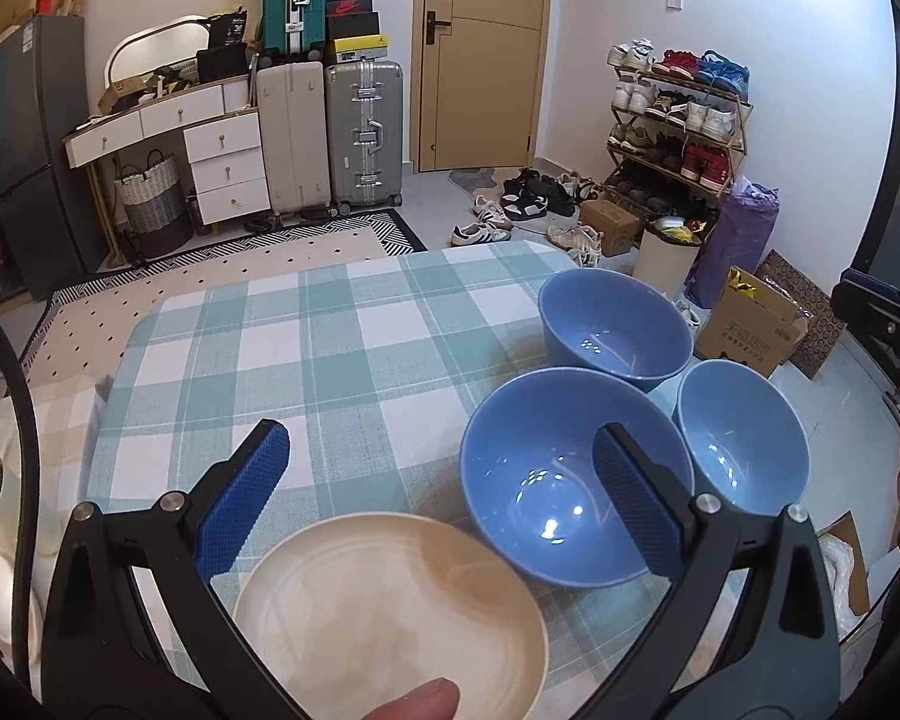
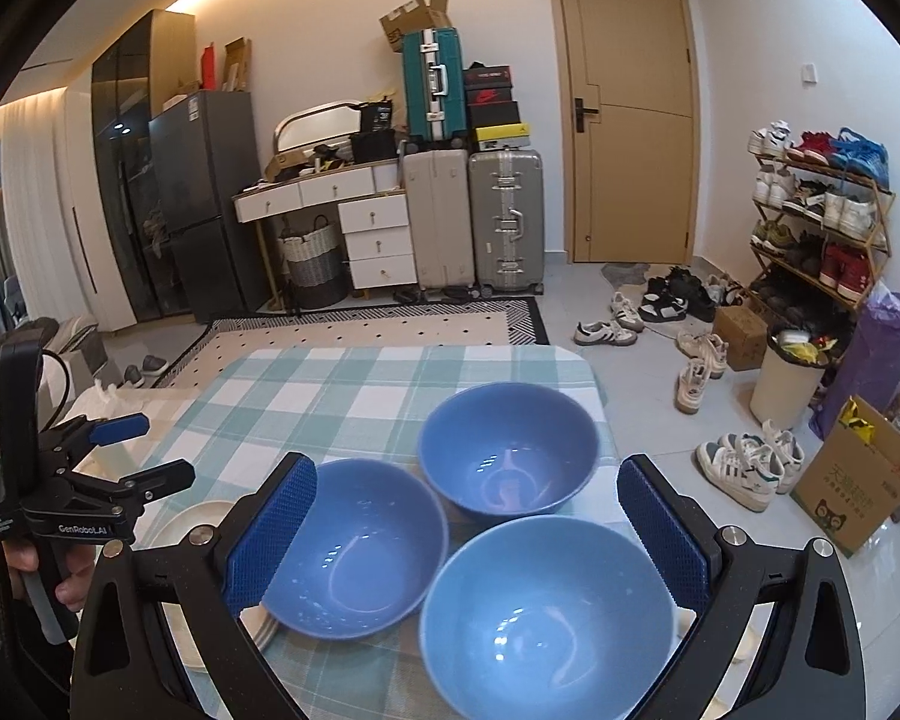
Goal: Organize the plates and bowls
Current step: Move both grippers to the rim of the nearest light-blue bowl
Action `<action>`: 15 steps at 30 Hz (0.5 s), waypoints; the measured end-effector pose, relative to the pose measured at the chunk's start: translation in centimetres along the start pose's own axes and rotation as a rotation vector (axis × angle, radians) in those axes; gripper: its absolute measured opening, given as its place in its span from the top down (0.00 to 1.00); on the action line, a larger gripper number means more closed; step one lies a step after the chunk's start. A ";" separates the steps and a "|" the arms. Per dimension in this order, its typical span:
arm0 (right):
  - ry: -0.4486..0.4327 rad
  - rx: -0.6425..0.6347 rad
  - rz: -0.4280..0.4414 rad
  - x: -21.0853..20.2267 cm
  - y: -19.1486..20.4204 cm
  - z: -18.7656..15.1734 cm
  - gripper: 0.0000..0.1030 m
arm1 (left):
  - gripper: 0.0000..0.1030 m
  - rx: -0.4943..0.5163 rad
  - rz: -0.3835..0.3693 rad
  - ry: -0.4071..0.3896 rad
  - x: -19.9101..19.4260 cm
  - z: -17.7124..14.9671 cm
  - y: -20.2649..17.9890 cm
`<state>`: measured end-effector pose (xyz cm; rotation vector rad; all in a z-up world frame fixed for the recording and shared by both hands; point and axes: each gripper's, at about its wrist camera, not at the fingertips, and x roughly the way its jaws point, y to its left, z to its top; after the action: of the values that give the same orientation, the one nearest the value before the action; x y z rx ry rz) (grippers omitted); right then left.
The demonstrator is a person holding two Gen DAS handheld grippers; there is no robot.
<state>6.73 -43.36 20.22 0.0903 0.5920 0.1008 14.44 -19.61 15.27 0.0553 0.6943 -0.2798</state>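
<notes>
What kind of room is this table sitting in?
Most likely the entry and living area of a lived-in apartment: a shoe rack stands by the door, suitcases are stacked against the wall, and a fridge stands nearby.

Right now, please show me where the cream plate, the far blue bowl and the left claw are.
cream plate (image 1: 390, 618): left wrist view, on its flat inner face.
far blue bowl (image 2: 510, 456): right wrist view, on its inner wall.
left claw (image 1: 441, 510): left wrist view, midway between its two blue pads, open.
</notes>
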 end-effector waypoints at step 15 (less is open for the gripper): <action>0.050 0.044 -0.045 2.4 -5.6 2.2 0.01 | 0.02 0.037 -0.032 0.044 5.4 4.7 -4.2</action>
<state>10.39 -48.76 20.07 0.1170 0.6461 0.0464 20.19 -25.61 15.63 0.0853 0.7339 -0.3232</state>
